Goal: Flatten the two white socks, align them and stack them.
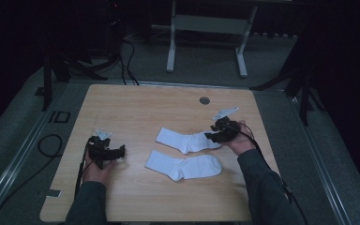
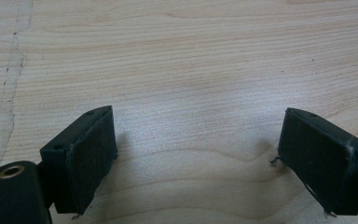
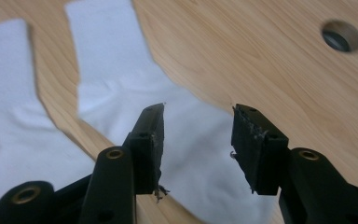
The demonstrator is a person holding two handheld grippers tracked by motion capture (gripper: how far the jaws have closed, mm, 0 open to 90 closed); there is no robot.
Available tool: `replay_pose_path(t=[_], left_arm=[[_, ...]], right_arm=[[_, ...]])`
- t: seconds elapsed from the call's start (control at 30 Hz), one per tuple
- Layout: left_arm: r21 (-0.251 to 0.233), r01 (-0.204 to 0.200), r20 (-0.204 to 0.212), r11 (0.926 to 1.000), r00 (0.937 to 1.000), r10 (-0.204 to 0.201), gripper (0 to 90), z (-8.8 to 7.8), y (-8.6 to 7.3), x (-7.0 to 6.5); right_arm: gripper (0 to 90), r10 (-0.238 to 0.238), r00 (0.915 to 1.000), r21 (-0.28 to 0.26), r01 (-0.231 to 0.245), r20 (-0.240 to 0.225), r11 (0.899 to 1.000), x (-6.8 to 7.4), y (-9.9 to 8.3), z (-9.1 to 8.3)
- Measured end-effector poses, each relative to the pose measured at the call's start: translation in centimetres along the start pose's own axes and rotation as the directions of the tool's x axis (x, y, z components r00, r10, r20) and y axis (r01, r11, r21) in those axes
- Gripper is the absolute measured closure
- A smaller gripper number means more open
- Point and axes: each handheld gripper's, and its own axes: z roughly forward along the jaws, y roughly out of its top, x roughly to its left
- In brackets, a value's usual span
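With right tool (image 3: 198, 140) open over far sock (image 3: 200, 140), go low, pinch toe, keep left tool (image 2: 196, 154) open.

Two white socks on the wooden table (image 1: 122, 108), both laid flat, each bent in an L at the heel. Far sock (image 1: 187, 139): cuff toward the left, toe end pointing right, reaching the table's right side. Near sock (image 1: 183, 166): same orientation, just in front of the far one, shifted slightly left. They run roughly parallel, close together with a thin strip of wood between them, not overlapping. Fabric looks plain and smooth, with no pattern visible. In the right gripper view the far sock (image 3: 186, 140) shows light creasing near the heel.
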Motion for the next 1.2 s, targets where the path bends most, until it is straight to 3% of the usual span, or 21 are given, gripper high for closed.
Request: replay_pose_path(t=[0.23, 0.5, 0.67, 0.8, 0.97, 1.03, 1.2], left_arm=[[0.001, -0.001, 0.0, 1.0, 1.0, 0.001, 11.5, 0.0, 0.0, 0.0], [0.0, 0.0, 0.0, 1.0, 1.0, 0.0, 11.5, 0.0, 0.0, 0.0], [0.0, 0.0, 0.0, 1.0, 1.0, 0.0, 11.5, 0.0, 0.0, 0.0], [0.0, 0.0, 0.0, 1.0, 1.0, 0.0, 11.5, 0.0, 0.0, 0.0], [0.0, 0.0, 0.0, 1.0, 1.0, 0.0, 11.5, 0.0, 0.0, 0.0], [0.0, 0.0, 0.0, 1.0, 1.0, 0.0, 11.5, 0.0, 0.0, 0.0], [0.0, 0.0, 0.0, 1.0, 1.0, 0.0, 11.5, 0.0, 0.0, 0.0]], right_arm=[[53.7, -0.076, 0.9961, -0.005, 0.076, -0.045, 0.997, 2.3, 2.7, 1.5], [54.8, -0.14, 0.9865, 0.009, 0.141, -0.085, 0.99, 3.8, 4.8, 3.9], [56.2, -0.168, 0.9796, 0.04, 0.174, -0.11, 0.984, 4.8, 5.5, 5.9], [56.7, -0.209, 0.9704, 0.077, 0.219, -0.121, 0.973, 5.6, 5.9, 7.6], [57.4, -0.217, 0.9671, 0.103, 0.232, -0.132, 0.967, 5.8, 6.6, 9.0], [57.4, -0.201, 0.9685, 0.103, 0.217, -0.146, 0.971, 5.7, 6.7, 9.5], [57.0, -0.195, 0.9671, 0.13, 0.217, -0.164, 0.968, 5.7, 6.8, 10.9]])
